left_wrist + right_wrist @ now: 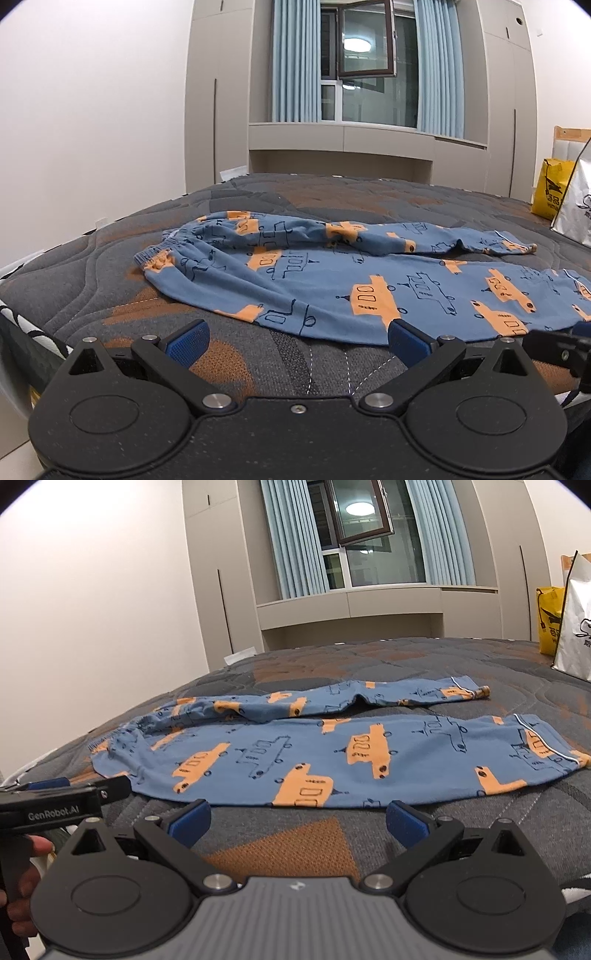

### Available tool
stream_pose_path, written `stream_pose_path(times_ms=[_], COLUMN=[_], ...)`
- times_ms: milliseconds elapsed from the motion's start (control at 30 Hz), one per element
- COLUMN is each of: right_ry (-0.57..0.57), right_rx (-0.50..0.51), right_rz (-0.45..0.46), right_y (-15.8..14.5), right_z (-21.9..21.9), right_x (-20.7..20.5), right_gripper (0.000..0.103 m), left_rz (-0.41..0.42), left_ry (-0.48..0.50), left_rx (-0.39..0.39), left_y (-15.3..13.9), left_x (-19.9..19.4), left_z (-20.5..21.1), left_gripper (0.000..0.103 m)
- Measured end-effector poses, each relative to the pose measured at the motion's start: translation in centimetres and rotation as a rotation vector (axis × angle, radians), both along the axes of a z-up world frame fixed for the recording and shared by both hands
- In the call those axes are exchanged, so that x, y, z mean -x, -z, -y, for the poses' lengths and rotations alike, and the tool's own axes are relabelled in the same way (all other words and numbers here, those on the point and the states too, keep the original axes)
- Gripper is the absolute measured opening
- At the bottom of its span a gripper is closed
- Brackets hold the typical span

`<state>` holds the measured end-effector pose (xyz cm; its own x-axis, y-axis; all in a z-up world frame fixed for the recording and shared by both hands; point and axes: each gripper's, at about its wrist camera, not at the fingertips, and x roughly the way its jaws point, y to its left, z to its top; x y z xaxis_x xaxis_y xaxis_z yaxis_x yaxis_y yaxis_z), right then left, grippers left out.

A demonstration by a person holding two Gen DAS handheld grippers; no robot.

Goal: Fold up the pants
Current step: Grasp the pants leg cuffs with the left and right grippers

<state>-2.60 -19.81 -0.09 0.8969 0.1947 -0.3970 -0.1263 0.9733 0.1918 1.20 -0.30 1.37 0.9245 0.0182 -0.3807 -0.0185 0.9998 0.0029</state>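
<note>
Blue pants with orange vehicle prints lie spread on the bed, waistband at the left, both legs running right; they also show in the right wrist view. The far leg is narrower and creased, the near leg lies flat. My left gripper is open and empty, just short of the near leg's front edge. My right gripper is open and empty, just short of the same edge, further right. The left gripper's body also shows at the left of the right wrist view.
The pants lie on a grey and orange quilted mattress. A yellow bag and a silver-white bag stand at the bed's far right. Wardrobes and a curtained window are behind the bed. The bed's left edge drops off near the wall.
</note>
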Motion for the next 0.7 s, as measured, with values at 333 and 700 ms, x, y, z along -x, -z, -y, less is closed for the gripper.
stream_pose_path(times_ms=[333,700], right_ry=[-0.021,-0.118], right_rx=[0.062,0.214], right_rz=[0.022,0.039], right_y=[-2.8,-5.1], right_z=[0.2,0.5], right_x=[-2.8,-10.5], right_gripper=[0.103,0.103], left_rz=[0.036,0.109], left_ry=[-0.003,-0.033], left_rx=[-0.053,-0.175], left_y=[-2.2,-6.7], left_x=[-3.8,-12.5], left_z=[-2.4,-7.5], left_gripper=[0.103,0.103])
